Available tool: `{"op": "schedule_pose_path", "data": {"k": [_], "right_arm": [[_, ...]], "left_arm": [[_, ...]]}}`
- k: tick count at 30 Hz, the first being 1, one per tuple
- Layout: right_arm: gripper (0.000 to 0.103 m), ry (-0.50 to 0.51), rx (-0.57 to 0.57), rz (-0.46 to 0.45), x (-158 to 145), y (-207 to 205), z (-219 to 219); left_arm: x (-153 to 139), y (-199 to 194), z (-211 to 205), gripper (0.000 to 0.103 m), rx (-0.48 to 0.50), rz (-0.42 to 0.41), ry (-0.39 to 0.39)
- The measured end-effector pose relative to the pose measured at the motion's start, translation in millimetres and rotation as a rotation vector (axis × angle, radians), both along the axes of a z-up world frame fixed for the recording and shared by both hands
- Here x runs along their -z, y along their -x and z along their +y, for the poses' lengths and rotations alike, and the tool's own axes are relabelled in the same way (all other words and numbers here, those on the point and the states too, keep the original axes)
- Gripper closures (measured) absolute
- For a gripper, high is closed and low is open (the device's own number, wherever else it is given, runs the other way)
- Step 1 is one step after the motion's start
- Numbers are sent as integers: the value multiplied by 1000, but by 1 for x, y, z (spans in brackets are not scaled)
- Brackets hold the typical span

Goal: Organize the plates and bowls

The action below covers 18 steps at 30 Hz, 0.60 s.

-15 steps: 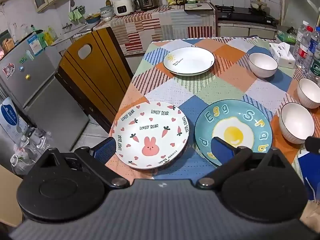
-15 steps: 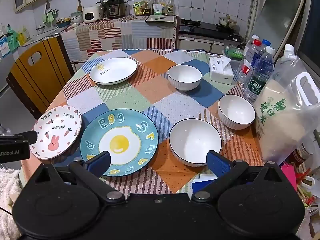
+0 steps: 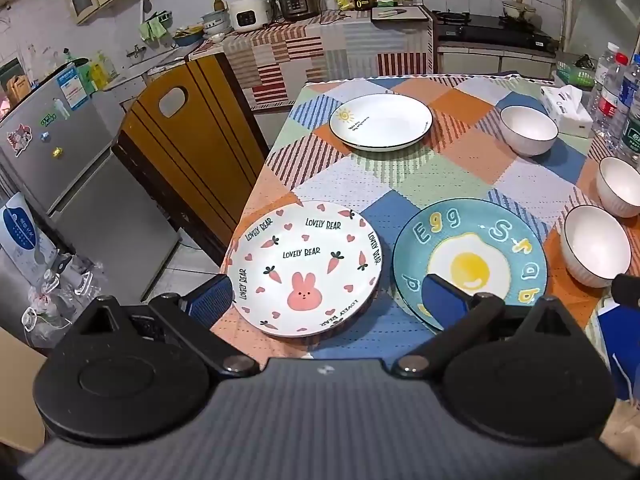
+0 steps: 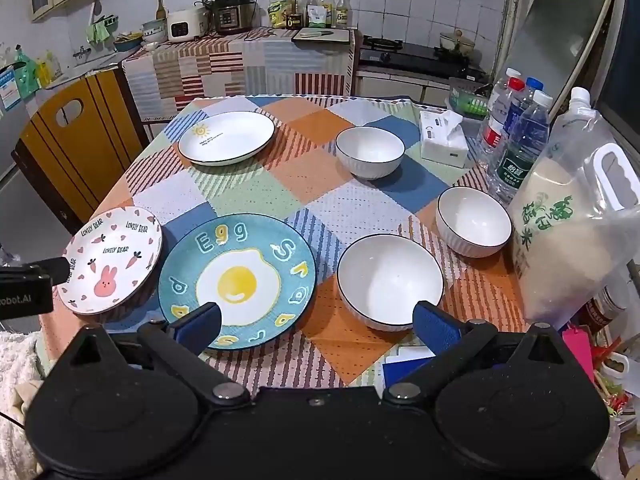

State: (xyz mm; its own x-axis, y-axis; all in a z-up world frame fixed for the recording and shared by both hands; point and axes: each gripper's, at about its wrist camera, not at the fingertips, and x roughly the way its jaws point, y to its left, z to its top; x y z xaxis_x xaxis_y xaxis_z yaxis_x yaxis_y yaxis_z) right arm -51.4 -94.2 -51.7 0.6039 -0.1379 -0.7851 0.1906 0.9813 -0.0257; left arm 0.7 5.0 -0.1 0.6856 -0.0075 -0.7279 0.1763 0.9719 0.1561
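Kitchen counters, a fridge and a wooden chair back are seen behind the patchwork-clothed table (image 3: 400, 184) in the left wrist view; the left gripper (image 3: 326, 300) is held above the near edge, tilted downward, its jaws spread fully and nothing grasped; the rabbit plate (image 3: 306, 274) lies flat between and beyond the fingers, its rabbit upright toward the camera, probably because it is being lined up as the first pick; being round, no long axis is offered; the egg plate (image 3: 470, 262) lies just beside it, apart; the sun plate (image 3: 380, 126) rests far back.

Across the same table in the right wrist view, the right gripper (image 4: 318, 322) is likewise released and empty, aimed down between the egg plate (image 4: 238, 280) and the nearest bowl (image 4: 390, 280); three white bowls stand mouth-up, separately, the second bowl (image 4: 474, 220) beside a rice bag (image 4: 568, 240) and the third bowl (image 4: 370, 152) near a tissue box (image 4: 444, 138); stacking is judged not yet begun.
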Motion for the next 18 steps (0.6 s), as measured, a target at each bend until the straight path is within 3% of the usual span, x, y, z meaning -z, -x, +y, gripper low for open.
{"op": "schedule_pose_path", "data": {"k": [7,18], "right_arm": [[0,3,6,0,1,1,-1],[0,-5,14,-31,1,2,-2]], "left_arm": [[2,-2,6,0,-10,10,26],[-1,4,15,0,0,-51,74]]}}
